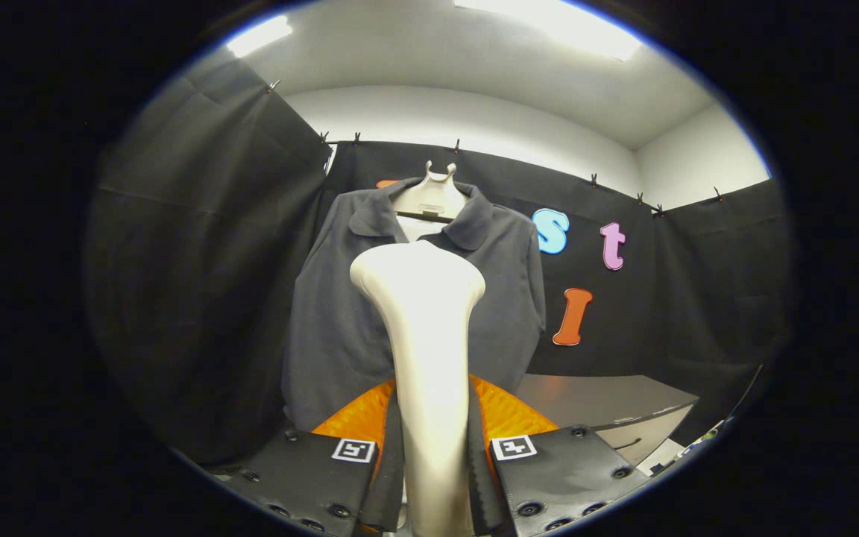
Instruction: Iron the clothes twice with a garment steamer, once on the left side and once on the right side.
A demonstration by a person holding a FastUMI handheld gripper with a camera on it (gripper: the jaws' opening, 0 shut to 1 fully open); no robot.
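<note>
- Gripper [433, 447]: both fingers clamp the handle of the garment steamer [423, 328], 1 on each side. Grasp looks firm, handle centred between them.
- Steamer rises upright from between the fingers; its flared head sits in front of the shirt's chest, a little below the collar. Can't tell whether the head touches the fabric or hangs just short of it.
- Shirt [332, 321]: dark grey, collared, on a pale hanger [433, 195] against the booth wall, straight ahead beyond the fingers.
- Grey tabletop [601, 399] sits low, off to the shirt's side.
- Progress, my read: pickup done, steamer is at the garment. Head is near the centre line, so neither side is clearly under way; I'd count both passes, left and right, as outstanding. No steam visible.
- Text/brands: none legible on steamer, shirt or hanger. Each finger carries 1 square marker tag [513, 447], pattern only, no words.
</note>
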